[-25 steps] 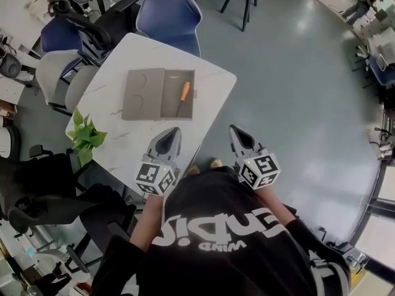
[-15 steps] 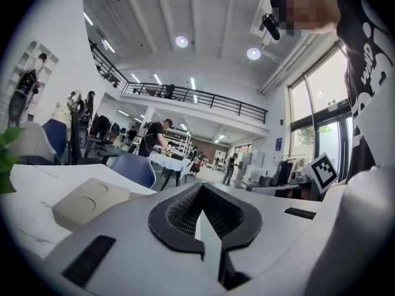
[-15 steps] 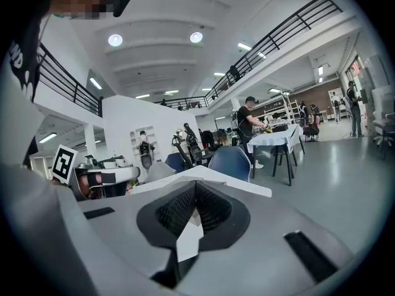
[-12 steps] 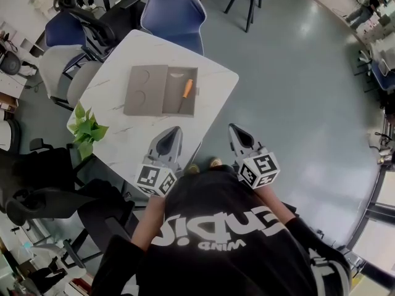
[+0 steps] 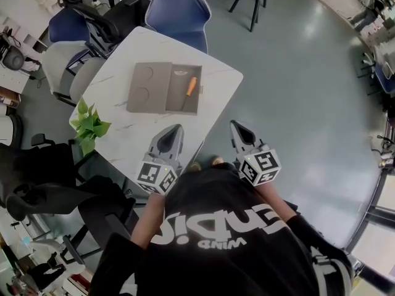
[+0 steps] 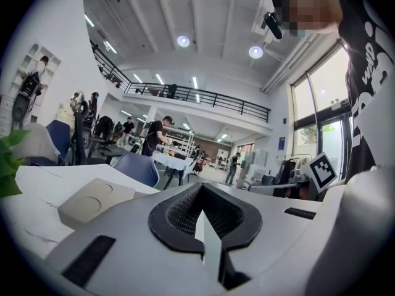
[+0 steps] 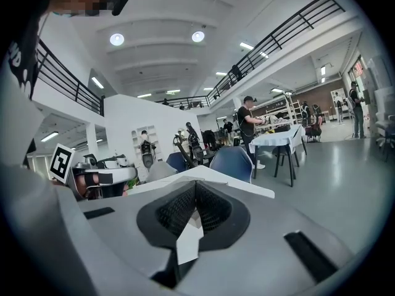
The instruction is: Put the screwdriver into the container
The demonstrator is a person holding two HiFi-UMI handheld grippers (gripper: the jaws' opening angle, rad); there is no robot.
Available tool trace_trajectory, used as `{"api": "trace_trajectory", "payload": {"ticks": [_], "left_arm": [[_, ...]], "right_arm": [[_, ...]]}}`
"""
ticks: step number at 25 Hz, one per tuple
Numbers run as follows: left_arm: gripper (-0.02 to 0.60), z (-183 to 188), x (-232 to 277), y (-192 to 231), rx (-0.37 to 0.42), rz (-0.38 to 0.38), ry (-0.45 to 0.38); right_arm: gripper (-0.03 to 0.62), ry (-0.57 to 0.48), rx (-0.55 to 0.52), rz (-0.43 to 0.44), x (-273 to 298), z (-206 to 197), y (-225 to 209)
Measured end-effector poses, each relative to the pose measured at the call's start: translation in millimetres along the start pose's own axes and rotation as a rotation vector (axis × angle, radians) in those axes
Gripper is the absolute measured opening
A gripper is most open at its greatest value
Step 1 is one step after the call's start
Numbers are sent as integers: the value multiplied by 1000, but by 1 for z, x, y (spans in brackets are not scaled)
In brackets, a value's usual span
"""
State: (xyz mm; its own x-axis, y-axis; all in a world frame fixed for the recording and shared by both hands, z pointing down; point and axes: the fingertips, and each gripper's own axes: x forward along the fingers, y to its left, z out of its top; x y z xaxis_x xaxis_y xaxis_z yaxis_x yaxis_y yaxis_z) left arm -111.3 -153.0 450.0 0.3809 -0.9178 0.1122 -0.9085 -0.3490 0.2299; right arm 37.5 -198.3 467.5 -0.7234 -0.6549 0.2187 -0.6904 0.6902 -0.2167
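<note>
Left tool closed; screwdriver lies in container.

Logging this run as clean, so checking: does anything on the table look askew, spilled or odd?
Nothing stands out. The screwdriver lies slightly slanted inside the open container, whose lid lies flat alongside. The plant stands upright at the table edge. The left gripper and right gripper are shut and empty.

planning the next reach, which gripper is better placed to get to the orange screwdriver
Left, probably: the left gripper is over the table, nearer the screwdriver; the right gripper hangs over floor.
</note>
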Motion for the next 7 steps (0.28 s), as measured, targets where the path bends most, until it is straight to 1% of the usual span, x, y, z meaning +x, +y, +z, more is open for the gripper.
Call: {"api": "trace_trajectory", "payload": {"ticks": [7], "left_arm": [[14, -5, -1, 4, -1, 4, 18]], "right_arm": [[12, 1, -3, 14, 7, 0, 2]]}}
